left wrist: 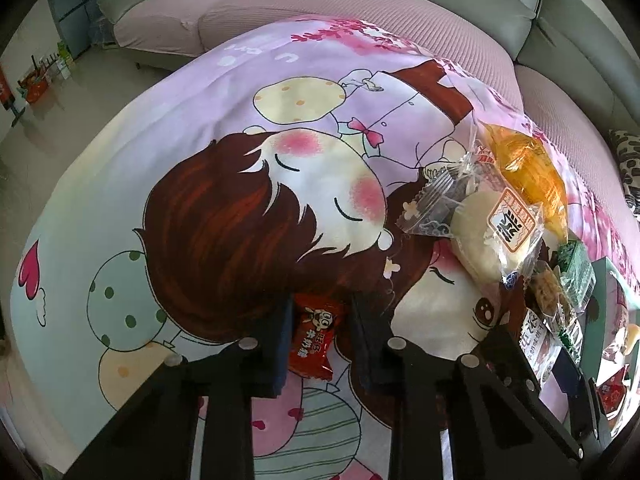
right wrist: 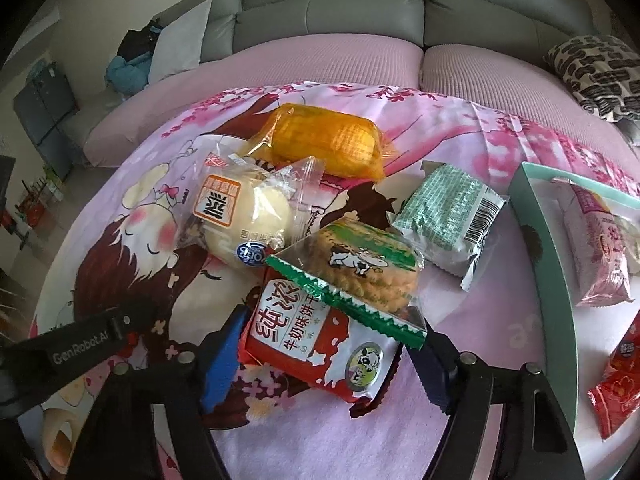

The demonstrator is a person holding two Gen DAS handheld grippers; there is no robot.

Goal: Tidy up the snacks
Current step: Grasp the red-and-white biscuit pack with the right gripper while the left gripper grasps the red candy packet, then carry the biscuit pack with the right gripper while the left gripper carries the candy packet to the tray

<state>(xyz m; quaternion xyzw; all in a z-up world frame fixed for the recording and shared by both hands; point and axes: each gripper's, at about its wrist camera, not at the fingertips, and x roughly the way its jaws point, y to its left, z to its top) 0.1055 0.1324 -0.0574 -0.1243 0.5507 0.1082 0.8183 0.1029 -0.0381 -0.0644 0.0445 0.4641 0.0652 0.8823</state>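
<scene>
My left gripper (left wrist: pixel 322 306) points down at the cartoon cloth and is shut on a small red candy packet (left wrist: pixel 316 340), one dark pad on each side. My right gripper (right wrist: pixel 332 330) straddles a red and white milk biscuit packet (right wrist: pixel 312 344). The blue left pad touches its edge, while a thin gap shows at the right pad, so the jaws stand open around it. A clear cookie packet with green trim (right wrist: pixel 360 272) lies across that packet's top.
Behind lie a wrapped white bun (right wrist: pixel 244 220), an orange cake (right wrist: pixel 324 140) and a green-white packet (right wrist: pixel 444 216). A teal box (right wrist: pixel 552 280) on the right holds a pink packet (right wrist: pixel 600 248) and red packets (right wrist: pixel 620 384). A grey sofa (right wrist: pixel 328 12) stands behind.
</scene>
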